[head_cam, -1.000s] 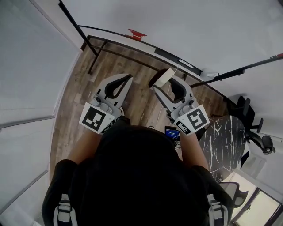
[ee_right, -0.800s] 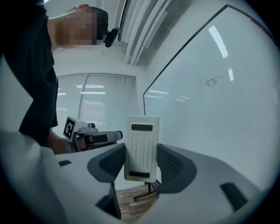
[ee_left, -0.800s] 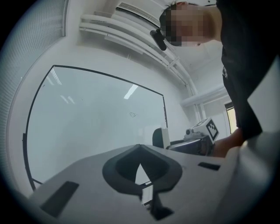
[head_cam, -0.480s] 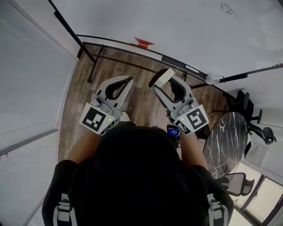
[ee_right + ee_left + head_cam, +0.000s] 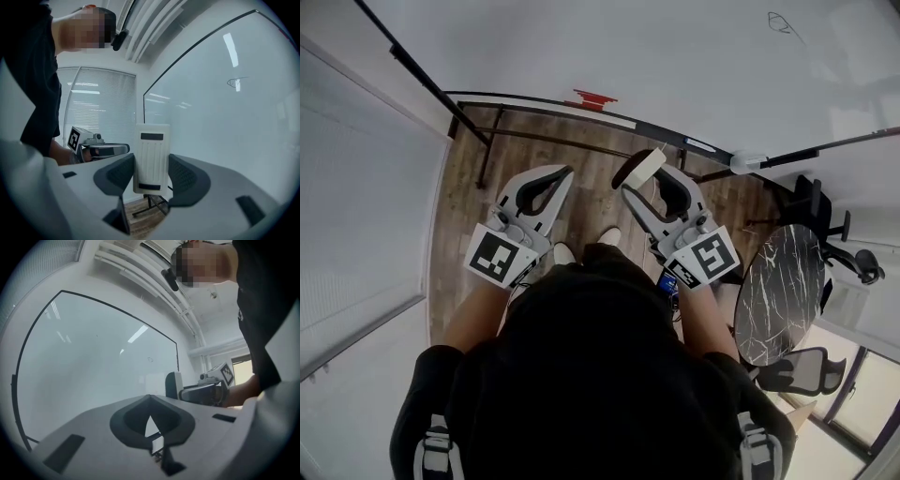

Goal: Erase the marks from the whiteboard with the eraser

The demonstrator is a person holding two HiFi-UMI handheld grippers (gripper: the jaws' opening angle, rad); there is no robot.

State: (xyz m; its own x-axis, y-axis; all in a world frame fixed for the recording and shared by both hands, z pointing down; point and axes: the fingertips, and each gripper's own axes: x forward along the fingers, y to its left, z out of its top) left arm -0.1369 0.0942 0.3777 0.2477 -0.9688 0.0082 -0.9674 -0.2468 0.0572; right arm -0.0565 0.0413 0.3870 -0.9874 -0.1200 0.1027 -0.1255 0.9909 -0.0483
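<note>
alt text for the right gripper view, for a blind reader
The right gripper clamps a white eraser upright between its jaws, facing a whiteboard with a small pen mark high up. The left gripper shows at left, before window blinds.

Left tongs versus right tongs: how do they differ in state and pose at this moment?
The left tongs are shut with nothing between them; the right tongs are shut on the white eraser. The left tongs' tips meet, while the eraser holds the right tongs' tips apart. Both face the whiteboard, side by side.
</note>
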